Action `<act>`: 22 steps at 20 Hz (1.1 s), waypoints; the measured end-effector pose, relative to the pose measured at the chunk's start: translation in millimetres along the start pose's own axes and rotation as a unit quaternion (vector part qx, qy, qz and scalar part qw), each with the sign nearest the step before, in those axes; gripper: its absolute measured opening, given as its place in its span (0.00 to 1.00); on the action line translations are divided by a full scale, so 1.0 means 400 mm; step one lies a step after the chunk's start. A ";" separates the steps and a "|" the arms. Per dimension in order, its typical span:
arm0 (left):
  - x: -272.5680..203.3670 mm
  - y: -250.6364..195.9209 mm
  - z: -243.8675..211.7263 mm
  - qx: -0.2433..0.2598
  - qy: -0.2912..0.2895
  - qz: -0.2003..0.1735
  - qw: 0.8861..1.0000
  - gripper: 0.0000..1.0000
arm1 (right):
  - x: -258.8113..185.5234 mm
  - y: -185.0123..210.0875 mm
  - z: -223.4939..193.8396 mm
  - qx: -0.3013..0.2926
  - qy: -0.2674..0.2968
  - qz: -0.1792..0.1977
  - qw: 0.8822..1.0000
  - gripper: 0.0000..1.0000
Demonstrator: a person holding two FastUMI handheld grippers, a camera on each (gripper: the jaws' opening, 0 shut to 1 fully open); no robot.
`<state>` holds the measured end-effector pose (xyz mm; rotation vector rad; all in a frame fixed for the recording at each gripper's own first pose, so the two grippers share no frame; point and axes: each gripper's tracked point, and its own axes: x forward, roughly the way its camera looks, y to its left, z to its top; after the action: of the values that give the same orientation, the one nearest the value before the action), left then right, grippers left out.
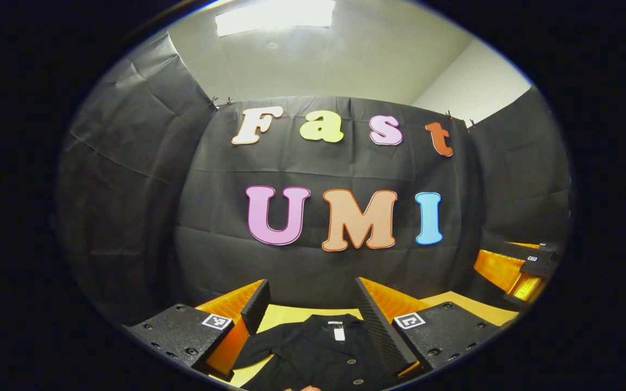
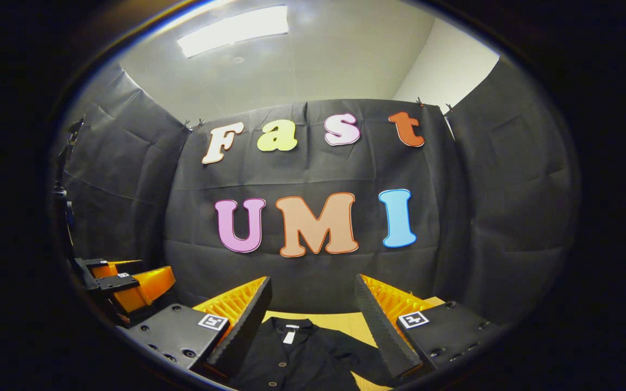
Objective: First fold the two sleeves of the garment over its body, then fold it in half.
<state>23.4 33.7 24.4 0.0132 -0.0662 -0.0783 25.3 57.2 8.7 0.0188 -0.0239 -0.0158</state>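
- dark buttoned garment (image 1: 318,350) lies flat on the yellow table (image 1: 291,315), collar toward the back wall, below and ahead of both tongs.
- one sleeve (image 2: 354,353) reads as spread out to the side, so no fold looks done; both sleeve folds and the halving are left.
- left tongs (image 1: 313,304) wide apart, released, above the cloth, touching nothing.
- right tongs (image 2: 313,307) same: wide apart, empty, hovering over the collar area.

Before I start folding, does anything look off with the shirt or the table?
Nothing stands out. The black garment lies on the yellow table, collar away from the grippers, both sleeves not yet folded in. Both hand-held grippers hover open above it.
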 end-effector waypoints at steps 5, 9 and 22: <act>0.007 0.032 -0.001 0.011 0.001 0.008 1.000 0.92 | 0.009 0.017 -0.002 -0.005 -0.004 0.000 1.000 0.98; 0.007 0.045 -0.003 0.015 0.001 0.015 1.000 0.92 | 0.014 0.022 -0.006 -0.001 0.001 0.007 1.000 0.98; -0.007 0.069 -0.020 0.012 0.010 0.031 0.999 0.92 | 0.006 -0.005 0.012 -0.019 -0.012 0.004 1.000 0.96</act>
<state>23.1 61.7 16.7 0.0359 -0.0474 -0.0159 27.6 55.2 13.4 -0.0199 -0.0481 -0.0086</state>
